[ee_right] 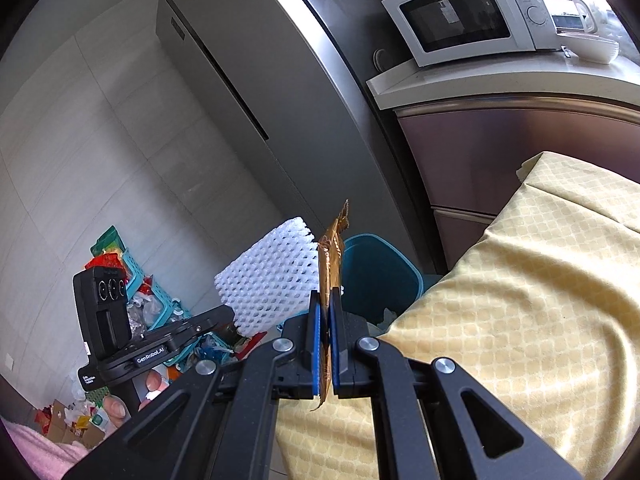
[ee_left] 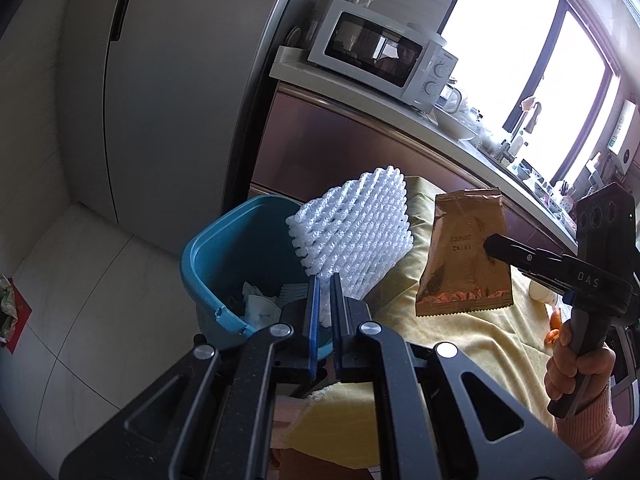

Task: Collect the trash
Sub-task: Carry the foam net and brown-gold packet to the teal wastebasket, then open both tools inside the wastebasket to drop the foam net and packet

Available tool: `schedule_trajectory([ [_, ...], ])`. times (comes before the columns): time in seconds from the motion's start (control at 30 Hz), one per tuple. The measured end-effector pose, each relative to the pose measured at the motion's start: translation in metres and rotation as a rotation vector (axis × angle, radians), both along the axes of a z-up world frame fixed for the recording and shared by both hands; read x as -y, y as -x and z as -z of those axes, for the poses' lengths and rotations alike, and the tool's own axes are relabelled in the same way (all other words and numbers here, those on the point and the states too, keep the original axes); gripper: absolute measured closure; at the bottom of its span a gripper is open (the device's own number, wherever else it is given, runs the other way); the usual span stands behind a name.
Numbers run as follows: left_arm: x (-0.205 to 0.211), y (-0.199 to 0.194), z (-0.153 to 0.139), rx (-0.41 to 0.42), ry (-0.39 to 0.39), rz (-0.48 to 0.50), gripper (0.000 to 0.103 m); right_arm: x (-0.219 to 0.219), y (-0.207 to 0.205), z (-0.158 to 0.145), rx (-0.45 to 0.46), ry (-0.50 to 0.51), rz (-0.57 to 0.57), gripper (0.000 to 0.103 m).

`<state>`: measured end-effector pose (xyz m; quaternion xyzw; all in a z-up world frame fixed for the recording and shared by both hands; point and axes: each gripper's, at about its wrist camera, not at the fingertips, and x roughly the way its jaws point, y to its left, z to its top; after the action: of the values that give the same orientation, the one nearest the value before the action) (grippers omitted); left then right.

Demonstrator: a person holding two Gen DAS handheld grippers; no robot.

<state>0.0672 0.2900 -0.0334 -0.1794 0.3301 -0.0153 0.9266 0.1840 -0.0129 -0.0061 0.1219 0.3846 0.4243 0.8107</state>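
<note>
My left gripper (ee_left: 325, 280) is shut on a white foam net sleeve (ee_left: 356, 232), held up over the table's corner beside a blue trash bin (ee_left: 224, 264). The bin holds crumpled white paper. In the left wrist view my right gripper (ee_left: 489, 246) comes in from the right, shut on a brown-gold snack wrapper (ee_left: 464, 256) that hangs above the yellow tablecloth (ee_left: 460, 344). In the right wrist view the wrapper (ee_right: 332, 256) stands edge-on between the pads of the right gripper (ee_right: 326, 294). The foam sleeve (ee_right: 272, 280) and the left gripper's body sit to its left, with the bin (ee_right: 380, 272) behind.
A tall grey fridge (ee_left: 168, 80) stands behind the bin. A white microwave (ee_left: 384, 56) sits on the counter among dishes. Baskets and assorted clutter (ee_right: 152, 308) lie on the tiled floor at the left. A hand in a pink sleeve (ee_left: 576, 372) holds the right gripper's handle.
</note>
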Motion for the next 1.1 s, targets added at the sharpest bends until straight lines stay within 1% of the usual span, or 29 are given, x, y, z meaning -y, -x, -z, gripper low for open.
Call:
schedule_trajectory([
  [0.53, -0.017, -0.004, 0.018, -0.040, -0.003, -0.054, 0.097, -0.026, -0.017, 0.016, -0.063, 0.019, -0.006, 0.100],
  [0.8, -0.022, -0.013, 0.032, -0.071, 0.005, -0.085, 0.097, -0.051, -0.024, 0.025, -0.084, 0.064, -0.015, 0.100],
  [1.1, -0.023, -0.034, 0.048, -0.111, -0.005, -0.111, 0.097, -0.077, -0.034, 0.045, -0.128, 0.134, -0.018, 0.099],
])
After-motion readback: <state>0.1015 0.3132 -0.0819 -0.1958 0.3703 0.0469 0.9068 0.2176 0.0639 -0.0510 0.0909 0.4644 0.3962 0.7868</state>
